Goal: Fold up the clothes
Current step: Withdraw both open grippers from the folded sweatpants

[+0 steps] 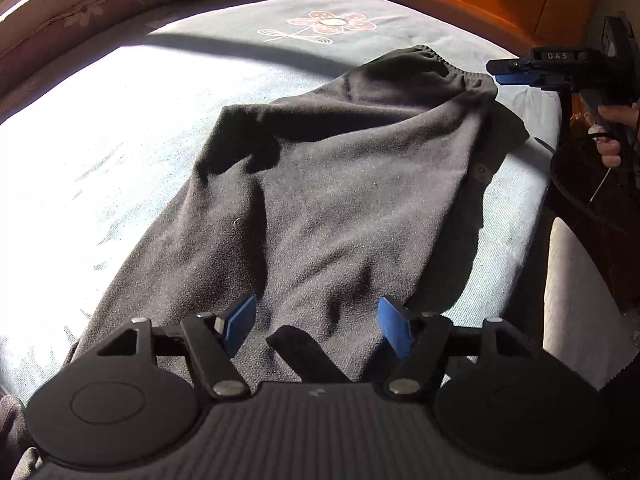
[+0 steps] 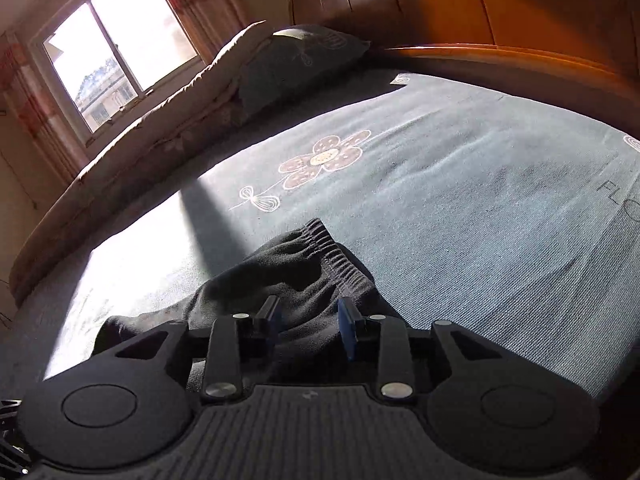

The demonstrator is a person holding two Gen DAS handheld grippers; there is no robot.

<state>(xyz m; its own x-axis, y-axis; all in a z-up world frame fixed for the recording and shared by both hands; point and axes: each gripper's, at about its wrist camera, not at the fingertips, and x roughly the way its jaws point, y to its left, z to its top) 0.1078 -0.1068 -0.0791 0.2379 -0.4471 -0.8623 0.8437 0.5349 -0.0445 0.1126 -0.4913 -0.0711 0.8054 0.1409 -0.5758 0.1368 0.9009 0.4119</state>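
A black pair of trousers [image 1: 320, 184] lies lengthwise on the blue bed sheet [image 1: 100, 120], its elastic waistband [image 1: 424, 54] at the far end. My left gripper [image 1: 316, 326] is open, its blue pads either side of the cloth at the near end, holding nothing. My right gripper [image 2: 308, 326] is open over the waistband end [image 2: 328, 248]; it also shows in the left wrist view [image 1: 510, 74], beside the waistband's right corner. The trousers' near end is hidden under my left gripper body.
The sheet has a flower print [image 2: 324, 158]. A folded quilt [image 2: 160, 120] and a pillow [image 2: 304, 60] lie along the far left. A wooden headboard [image 2: 500, 60] runs behind. The bed's right edge [image 1: 560, 248] drops off near the trousers. A window [image 2: 116, 60] casts strong sun.
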